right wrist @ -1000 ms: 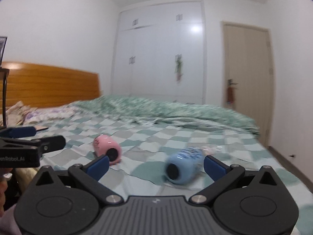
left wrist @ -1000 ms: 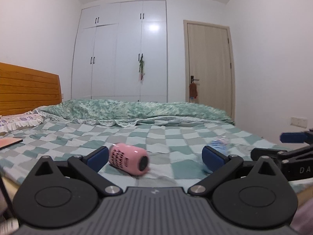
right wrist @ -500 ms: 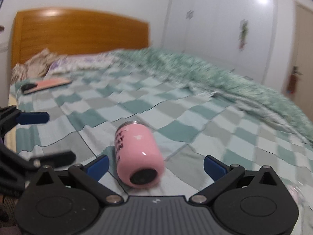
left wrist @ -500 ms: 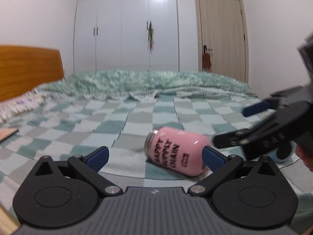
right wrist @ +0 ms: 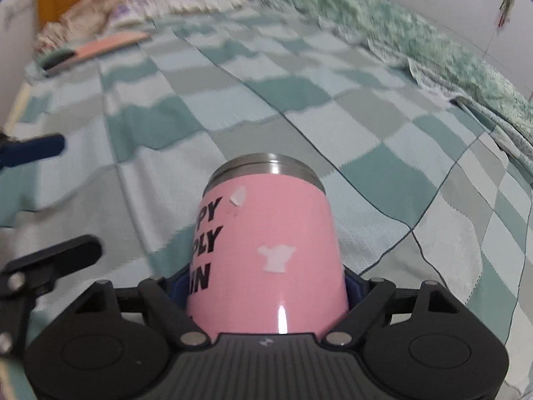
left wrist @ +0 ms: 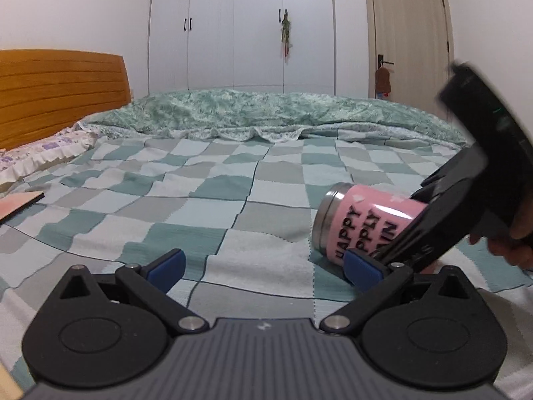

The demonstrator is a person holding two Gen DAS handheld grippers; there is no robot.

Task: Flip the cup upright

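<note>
The pink cup [right wrist: 266, 253] lies on its side on the checked bedspread [left wrist: 213, 206], its long axis roughly level and only a little raised at the steel rim [right wrist: 266, 166]. In the right wrist view the rim end points away from the camera, up the bed toward the wooden headboard [left wrist: 60, 96] side, and the base end points back into the right gripper [right wrist: 266, 291]. In the left wrist view the same cup [left wrist: 359, 223] shows its rim turned left, with black lettering running along its side.

The right gripper's jaws stand closed in on the cup's lower body, one blue pad pressed to each flank, so the cup sits between them and fills the gap. The left gripper [left wrist: 263, 265] has its jaws wide apart with nothing between them; the cup lies ahead and to the right of its right finger, near the bed's near edge.

The cup's base is hidden behind the right gripper's body, the lettering is partly cut off, and the mouth opening cannot be seen. The right wrist view is blurred toward the pillows [left wrist: 43, 151].
</note>
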